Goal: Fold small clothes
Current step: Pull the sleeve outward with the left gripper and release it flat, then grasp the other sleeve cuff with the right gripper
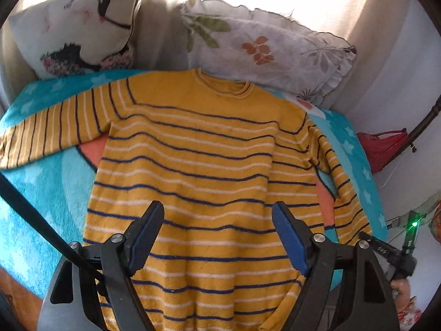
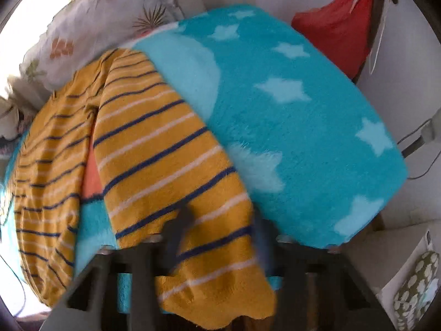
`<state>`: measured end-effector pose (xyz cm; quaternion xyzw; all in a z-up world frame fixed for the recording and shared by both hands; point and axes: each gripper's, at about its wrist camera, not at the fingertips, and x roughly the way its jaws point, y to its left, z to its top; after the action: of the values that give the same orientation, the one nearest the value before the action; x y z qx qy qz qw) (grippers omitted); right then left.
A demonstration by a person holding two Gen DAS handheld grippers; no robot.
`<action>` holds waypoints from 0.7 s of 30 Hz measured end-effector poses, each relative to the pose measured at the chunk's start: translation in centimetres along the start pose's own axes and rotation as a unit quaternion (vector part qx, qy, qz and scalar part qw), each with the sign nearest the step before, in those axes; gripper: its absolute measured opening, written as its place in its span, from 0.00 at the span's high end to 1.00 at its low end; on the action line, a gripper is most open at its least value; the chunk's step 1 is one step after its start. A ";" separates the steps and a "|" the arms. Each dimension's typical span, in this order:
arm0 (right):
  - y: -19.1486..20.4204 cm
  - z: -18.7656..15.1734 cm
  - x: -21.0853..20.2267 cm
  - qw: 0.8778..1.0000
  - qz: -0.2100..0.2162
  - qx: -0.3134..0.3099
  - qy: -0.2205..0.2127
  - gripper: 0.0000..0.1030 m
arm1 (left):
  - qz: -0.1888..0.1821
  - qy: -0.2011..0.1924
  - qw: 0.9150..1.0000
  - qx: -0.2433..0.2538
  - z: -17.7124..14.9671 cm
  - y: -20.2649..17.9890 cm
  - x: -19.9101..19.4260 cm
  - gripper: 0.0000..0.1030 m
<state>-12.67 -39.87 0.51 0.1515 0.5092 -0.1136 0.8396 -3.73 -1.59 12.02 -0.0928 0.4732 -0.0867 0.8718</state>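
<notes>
Your yellow sweater (image 1: 193, 149), striped in navy and white, lies flat and face up on the turquoise star-patterned blanket (image 1: 41, 207), its collar toward the pillows and its hem toward you. One sleeve (image 1: 52, 129) stretches straight out to the side across the blanket; the other sleeve (image 2: 176, 171) runs down along the body's edge toward the blanket's near edge. Your left gripper (image 1: 217, 237) hovers over the lower body of the sweater with its blue-padded fingers (image 1: 289, 240) spread wide and nothing between them. Your right gripper (image 2: 217, 237) sits at the cuff end of that second sleeve, with the knit draped over and between its fingers; the picture is motion-blurred there, so you cannot tell whether it is clenched on the cloth. Behind the collar rest a leaf-print pillow (image 1: 275, 52) and a cushion with a black bird design (image 1: 82, 22). A red bag (image 2: 339, 30) hangs at the blanket's far side. No writing or brand label can be read on anything.
</notes>
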 end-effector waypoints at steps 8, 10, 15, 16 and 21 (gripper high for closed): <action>-4.0 8.3 -5.5 0.994 -0.058 -0.012 -0.094 0.94 | 0.028 -0.027 0.999 -0.001 0.2 -0.3 -1.2 0.23; -5.6 11.0 -5.9 0.988 -0.105 -0.004 -0.116 0.92 | 0.033 -0.026 0.999 -0.006 0.1 0.0 -1.3 0.23; -9.6 14.7 -4.2 0.974 -0.186 0.065 -0.108 0.55 | 0.050 -0.025 0.998 -0.014 -0.4 0.4 -1.6 0.23; -10.0 14.3 -4.5 0.977 -0.156 0.086 -0.114 0.52 | 0.054 -0.025 0.998 -0.015 -0.6 0.5 -1.6 0.23; -10.1 10.8 -3.9 0.986 -0.060 0.115 -0.106 0.49 | 0.063 -0.011 0.997 -0.032 -1.2 1.2 -1.1 0.23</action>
<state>-9.08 -53.13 7.30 0.2033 0.4092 -0.2368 0.8574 -5.24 -0.25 12.01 -0.0914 0.4709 -0.0151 0.8773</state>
